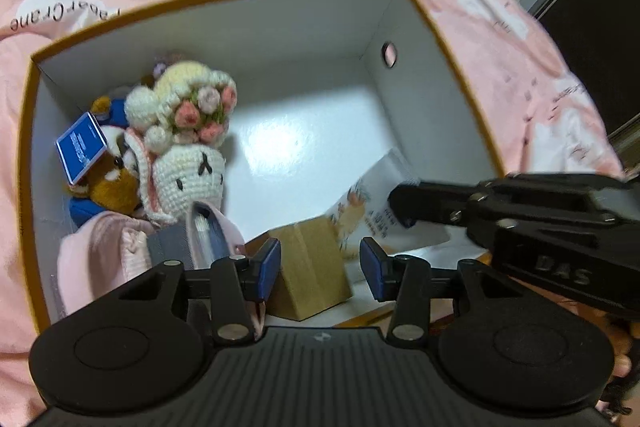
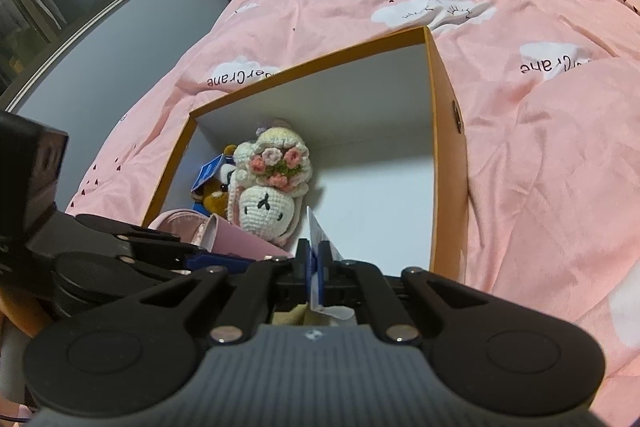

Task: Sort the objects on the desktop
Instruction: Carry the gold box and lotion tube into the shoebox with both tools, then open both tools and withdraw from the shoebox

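1. Far left in the box (image 1: 448, 39), a blue card (image 1: 81, 147) leans against a brown plush toy (image 1: 114, 189). Both sit near the left wall.
2. Just right of them is the knitted bunny (image 1: 192, 175). It has a white face and a hat with pink flowers. In your right camera you see the same bunny (image 2: 266, 209) at the back left of the box (image 2: 448, 163).
3. Below the bunny lies a soft pink pouch (image 1: 100, 259). A thin white and blue thing (image 1: 208, 231) sticks up from it. You cannot tell what that thing is.
4. Your left claw (image 1: 320, 265) is wide open. Nothing is between its blue pads (image 1: 269, 265). It hangs over the near edge of the box.
5. Right under that gap sits a small brown cardboard box (image 1: 312, 267). It rests on the box floor, tilted. The claw is not touching it.
6. Next comes a white packet (image 1: 372, 199) with pictures and writing on it. It is inside the big box, near the right wall, and it leans on the brown box.
7. Your right claw (image 1: 404, 205) is squeezed tight on that packet. In your right camera the packet (image 2: 318, 259) stands on edge between the pads (image 2: 306, 267), and your right claw (image 2: 316, 265) is almost closed around it.
8. The big orange box sits on a pink blanket (image 2: 540, 167) with white clouds on it.
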{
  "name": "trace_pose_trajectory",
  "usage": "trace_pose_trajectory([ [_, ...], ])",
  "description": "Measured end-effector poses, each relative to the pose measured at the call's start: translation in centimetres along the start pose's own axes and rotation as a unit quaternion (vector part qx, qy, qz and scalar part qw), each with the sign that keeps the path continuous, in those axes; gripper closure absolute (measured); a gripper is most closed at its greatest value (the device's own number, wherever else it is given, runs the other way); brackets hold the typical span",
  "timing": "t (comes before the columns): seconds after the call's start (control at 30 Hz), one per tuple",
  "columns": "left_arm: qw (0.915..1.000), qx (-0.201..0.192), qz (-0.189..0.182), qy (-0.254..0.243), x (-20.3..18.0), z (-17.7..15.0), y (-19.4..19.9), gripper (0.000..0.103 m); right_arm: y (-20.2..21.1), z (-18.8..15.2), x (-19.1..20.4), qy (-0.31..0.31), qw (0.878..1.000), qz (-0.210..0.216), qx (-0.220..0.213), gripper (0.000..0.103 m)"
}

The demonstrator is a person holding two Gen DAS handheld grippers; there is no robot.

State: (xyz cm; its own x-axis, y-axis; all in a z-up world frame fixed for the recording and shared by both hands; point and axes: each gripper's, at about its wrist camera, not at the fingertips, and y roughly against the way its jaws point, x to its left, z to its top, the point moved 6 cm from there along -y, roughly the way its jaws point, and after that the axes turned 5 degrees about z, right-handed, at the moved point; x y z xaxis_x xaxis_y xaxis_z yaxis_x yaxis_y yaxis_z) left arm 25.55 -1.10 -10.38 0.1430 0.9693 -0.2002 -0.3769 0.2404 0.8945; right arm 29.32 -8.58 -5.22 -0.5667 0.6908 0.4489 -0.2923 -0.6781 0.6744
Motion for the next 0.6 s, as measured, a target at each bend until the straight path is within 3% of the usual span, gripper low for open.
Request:
trace_pose_trajectory([
  [0.2, 0.9979, -0.063, 0.015, 0.007, 1.8, 0.0, 3.5, 0.053, 0.6, -0.4, 0.5, -0.003, 1.000, -0.012, 0.005, 0.101],
  [0.6, 0.9950, -0.084, 0.045, 0.032, 3.9, -2.3, 4.6, 0.053, -0.7, -1.3, 2.6, -0.006, 0.999, -0.041, 0.021, 0.098],
])
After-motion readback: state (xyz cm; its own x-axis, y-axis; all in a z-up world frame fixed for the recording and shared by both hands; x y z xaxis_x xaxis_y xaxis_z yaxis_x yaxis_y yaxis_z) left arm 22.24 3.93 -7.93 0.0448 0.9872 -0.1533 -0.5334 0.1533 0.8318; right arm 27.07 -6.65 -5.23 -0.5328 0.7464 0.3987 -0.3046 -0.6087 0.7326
